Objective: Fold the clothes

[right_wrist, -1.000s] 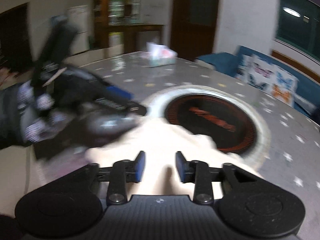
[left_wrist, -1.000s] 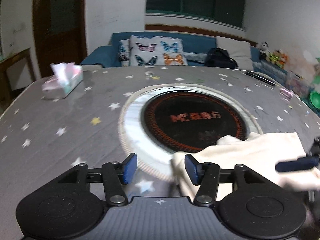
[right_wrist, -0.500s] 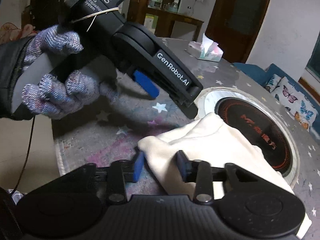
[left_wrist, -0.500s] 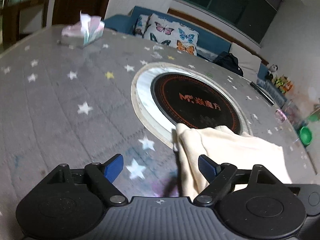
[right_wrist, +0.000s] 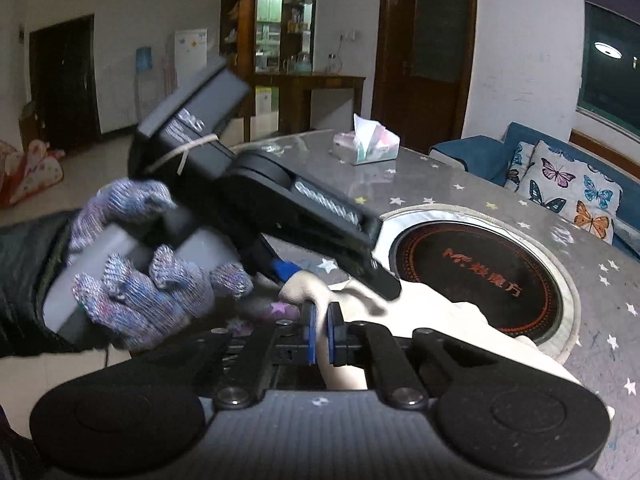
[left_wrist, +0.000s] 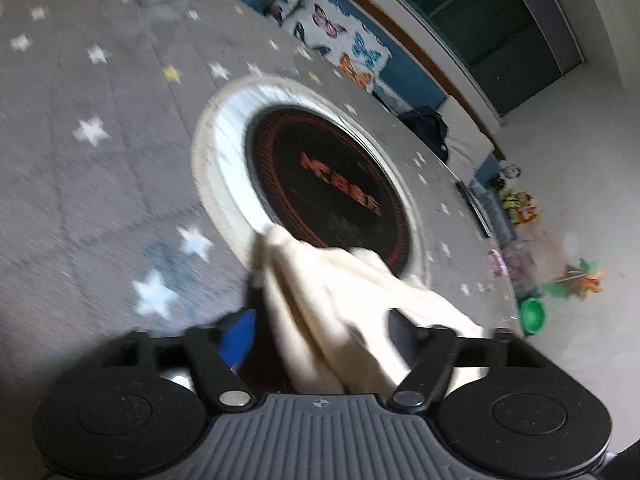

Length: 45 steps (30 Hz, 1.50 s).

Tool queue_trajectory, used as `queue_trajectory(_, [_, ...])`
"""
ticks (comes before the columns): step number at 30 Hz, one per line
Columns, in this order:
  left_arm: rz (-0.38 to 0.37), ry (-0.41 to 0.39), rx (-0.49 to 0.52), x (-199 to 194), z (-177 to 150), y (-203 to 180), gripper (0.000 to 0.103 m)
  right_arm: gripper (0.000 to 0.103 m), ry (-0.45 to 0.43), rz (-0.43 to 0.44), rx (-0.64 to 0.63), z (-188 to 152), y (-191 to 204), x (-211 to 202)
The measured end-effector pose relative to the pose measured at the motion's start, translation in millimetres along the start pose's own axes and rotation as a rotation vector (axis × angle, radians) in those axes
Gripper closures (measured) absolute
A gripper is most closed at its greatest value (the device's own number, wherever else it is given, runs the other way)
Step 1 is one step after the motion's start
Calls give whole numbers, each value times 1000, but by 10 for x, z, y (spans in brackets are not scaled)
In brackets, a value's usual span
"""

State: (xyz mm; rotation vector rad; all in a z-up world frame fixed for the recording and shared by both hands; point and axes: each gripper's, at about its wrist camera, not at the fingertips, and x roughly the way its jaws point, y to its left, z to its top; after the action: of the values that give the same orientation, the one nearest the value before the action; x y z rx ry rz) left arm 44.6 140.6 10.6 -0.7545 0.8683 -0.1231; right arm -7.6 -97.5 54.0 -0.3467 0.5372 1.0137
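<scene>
A cream garment lies bunched on the grey star-print tablecloth, its far edge over the black round cooktop. My left gripper is open, its fingers wide on either side of the cloth. In the right wrist view the garment lies in front of the cooktop. My right gripper is shut on a near fold of the garment. The left gripper, held in a gloved hand, hovers just above the same cloth.
A tissue box stands at the table's far side. A blue sofa with butterfly cushions lies beyond the table. Toys and a green bowl sit off the table's right edge. A wooden cabinet stands behind.
My right gripper has closed on the near fold of the garment. My left gripper stayed open and moved forward over the cloth, now straddling it.
</scene>
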Motion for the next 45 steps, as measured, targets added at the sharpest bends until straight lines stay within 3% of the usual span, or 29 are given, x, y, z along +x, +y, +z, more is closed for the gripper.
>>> queue_trajectory(1, [-8,11,-9,34,-5,-1,66,98,-3,1,2,-4,-3,-16])
queue_trajectory(2, [-10,18,-16,66,-13,6,76,98,-4,4,3,-12,-5,-26])
queue_trajectory(5, [4,20,-16,113,-36,15,85,96,0,17,24,-53,-37,-50])
queue_trajectory(9, [14,8,-3,98,-45,19,86,92,-2,-8,91,-138,-217,-153])
queue_trajectory(20, [31,-8,22,99,-70,-11,86,92,69,-336,400,-692,-1331,-284])
queue_trajectory(23, [35,-8,25,107,-70,-22,85,95,25,-317,486,-765,-1494,-361])
queue_trajectory(26, [39,-8,27,110,-67,-29,85,87,-15,-348,517,-789,-1580,-425])
queue_trajectory(28, [43,-10,32,115,-68,-38,85,74,-10,-380,537,-831,-1642,-442])
queue_trajectory(33, [55,-12,47,115,-73,-62,85,67,14,-432,580,-959,-1757,-407])
queue_trajectory(37, [70,-15,65,123,-72,-94,85,66,2,-407,651,-1037,-1814,-393])
queue_trajectory(39, [81,-17,76,127,-74,-114,85,67,-5,-400,664,-1048,-1818,-406])
queue_trajectory(42, [106,-24,100,135,-85,-165,85,83,-18,-376,697,-1063,-1823,-416])
queue_trajectory(45, [140,-32,127,140,-98,-231,85,92,-36,-353,716,-1080,-1802,-424])
